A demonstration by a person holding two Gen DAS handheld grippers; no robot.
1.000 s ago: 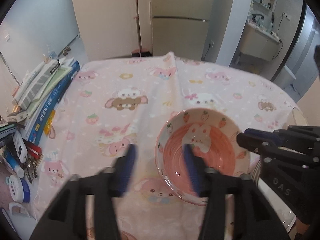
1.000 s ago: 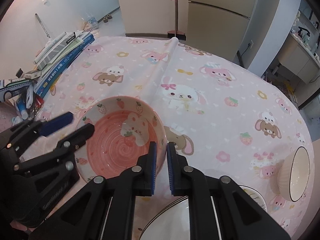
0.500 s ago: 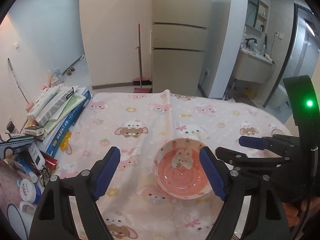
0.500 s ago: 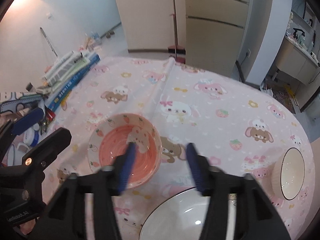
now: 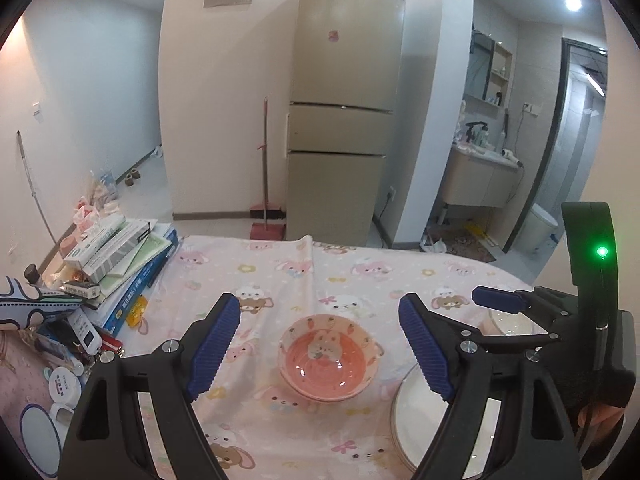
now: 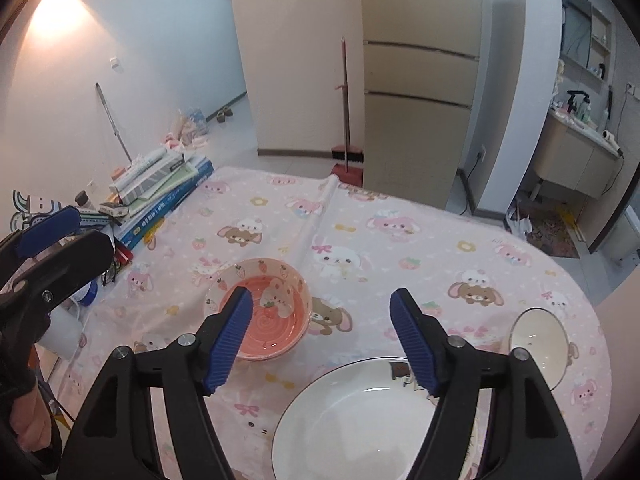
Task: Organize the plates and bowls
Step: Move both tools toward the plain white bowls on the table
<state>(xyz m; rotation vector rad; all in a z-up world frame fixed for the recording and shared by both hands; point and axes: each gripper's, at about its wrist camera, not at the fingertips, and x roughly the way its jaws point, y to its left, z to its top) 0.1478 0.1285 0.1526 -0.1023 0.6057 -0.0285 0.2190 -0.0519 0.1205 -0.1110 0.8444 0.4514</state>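
A pink bowl with a rabbit and strawberries (image 5: 329,360) (image 6: 266,312) stands upright on the pink cartoon tablecloth (image 5: 280,276); it looks like two stacked bowls. My left gripper (image 5: 320,344) is open and empty, raised above and behind the bowl. My right gripper (image 6: 326,340) is open and empty, raised above the near table edge. A large white plate with a dark rim (image 6: 360,420) (image 5: 416,412) lies at the near right. A small white bowl (image 6: 538,344) stands further right.
A stack of books and boxes (image 5: 120,256) (image 6: 160,184) fills the table's left side, with small jars and clutter (image 5: 64,380) beside it. A fridge (image 5: 344,100), a broom (image 5: 264,184) and a bathroom doorway stand beyond the table.
Both grippers let go of the pink bowl, opened wide and rose up and back from it. The bowl stays on the cloth.
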